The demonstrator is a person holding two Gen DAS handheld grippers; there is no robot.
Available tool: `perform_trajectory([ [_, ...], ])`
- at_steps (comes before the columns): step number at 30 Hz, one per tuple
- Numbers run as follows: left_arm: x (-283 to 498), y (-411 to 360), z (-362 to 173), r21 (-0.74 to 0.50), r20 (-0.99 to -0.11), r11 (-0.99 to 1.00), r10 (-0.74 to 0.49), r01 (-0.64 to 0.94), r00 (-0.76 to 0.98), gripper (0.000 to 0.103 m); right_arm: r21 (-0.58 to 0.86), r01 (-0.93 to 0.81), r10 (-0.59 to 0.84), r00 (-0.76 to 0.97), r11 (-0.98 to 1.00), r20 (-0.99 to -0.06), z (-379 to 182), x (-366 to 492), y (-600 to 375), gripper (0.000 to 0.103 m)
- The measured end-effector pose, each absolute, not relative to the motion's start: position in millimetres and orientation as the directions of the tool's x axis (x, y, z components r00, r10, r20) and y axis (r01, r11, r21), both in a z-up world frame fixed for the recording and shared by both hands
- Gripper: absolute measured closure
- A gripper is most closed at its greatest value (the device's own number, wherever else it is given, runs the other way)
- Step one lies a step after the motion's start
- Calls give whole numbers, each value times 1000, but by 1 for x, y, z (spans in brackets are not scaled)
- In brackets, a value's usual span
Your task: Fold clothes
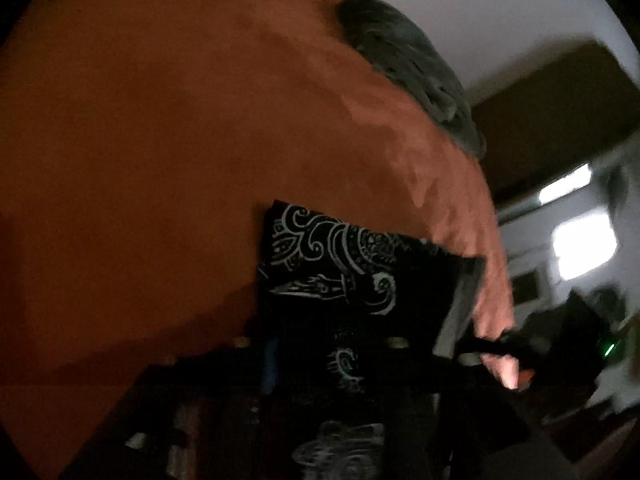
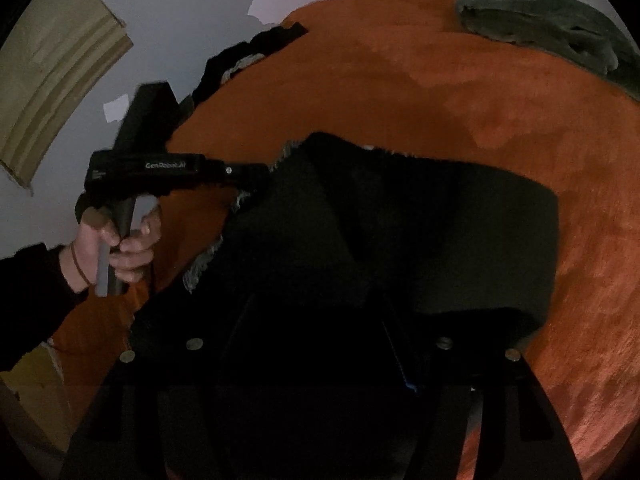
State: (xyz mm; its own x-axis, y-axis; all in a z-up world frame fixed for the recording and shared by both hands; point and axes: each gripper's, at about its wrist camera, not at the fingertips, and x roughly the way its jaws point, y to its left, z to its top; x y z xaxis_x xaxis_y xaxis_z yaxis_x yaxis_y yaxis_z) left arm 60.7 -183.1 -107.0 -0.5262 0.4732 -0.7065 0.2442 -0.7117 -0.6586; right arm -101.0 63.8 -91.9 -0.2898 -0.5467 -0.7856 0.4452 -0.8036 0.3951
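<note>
Orange bedding [image 2: 500, 128] carries a black patterned garment [image 1: 340, 256] at centre, a grey-green bundle [image 2: 540, 24] at the far edge. Left tongs [image 2: 256, 178] reach its frayed edge; right tongs [image 2: 320, 344] hover above it. Neither's opening is discernible.

A black cloth [image 2: 400, 240] lies on the orange blanket [image 2: 520, 128]. At the cloth's left edge a hand [image 2: 120, 240] holds the left gripper [image 2: 256, 178]; a grey garment [image 2: 540, 20] lies well beyond it.

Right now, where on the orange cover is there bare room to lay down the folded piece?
Bare orange cover lies between the black garment and the grey-green bundle. It is crowded at the edge where the left gripper and dark clothes sit.
</note>
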Motion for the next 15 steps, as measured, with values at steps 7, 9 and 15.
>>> perform_trajectory([
  [7, 58, -196, -105, -798, -571, -533, 521, 281, -634, 100, 418, 422, -554, -281, -805, -784, -94, -106, 58, 40],
  [9, 62, -192, -95, -770, -581, -583, 475, 258, -661, 102, 420, 419, -555, -281, -805, -783, -94, -106, 57, 40],
  [15, 83, -171, -45, -594, -491, -804, 384, -21, -782, 101, 419, 426, -560, -291, -802, -776, -95, -99, 59, 40],
])
